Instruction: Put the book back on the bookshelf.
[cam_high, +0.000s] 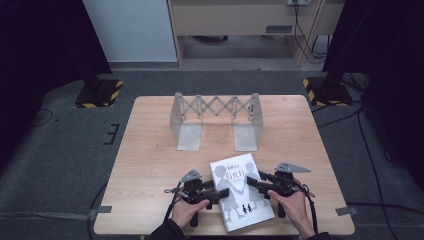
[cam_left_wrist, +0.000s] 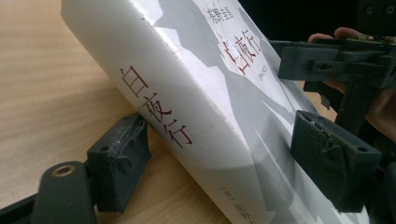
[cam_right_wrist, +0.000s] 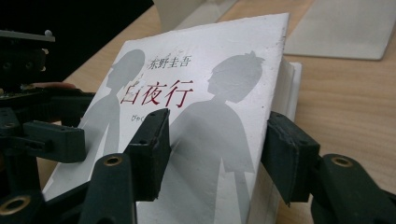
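White-covered book (cam_high: 240, 192) lies near the table's (cam_high: 150, 165) front edge, and I have both grippers straddling it, left gripper (cam_high: 220, 194) at the spine, right gripper (cam_high: 253, 184) across the page edge, jaws apart, so I can lift it toward the rack (cam_high: 216, 120).

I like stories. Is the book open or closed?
Closed. The book lies flat on the table, its cover down over the pages.
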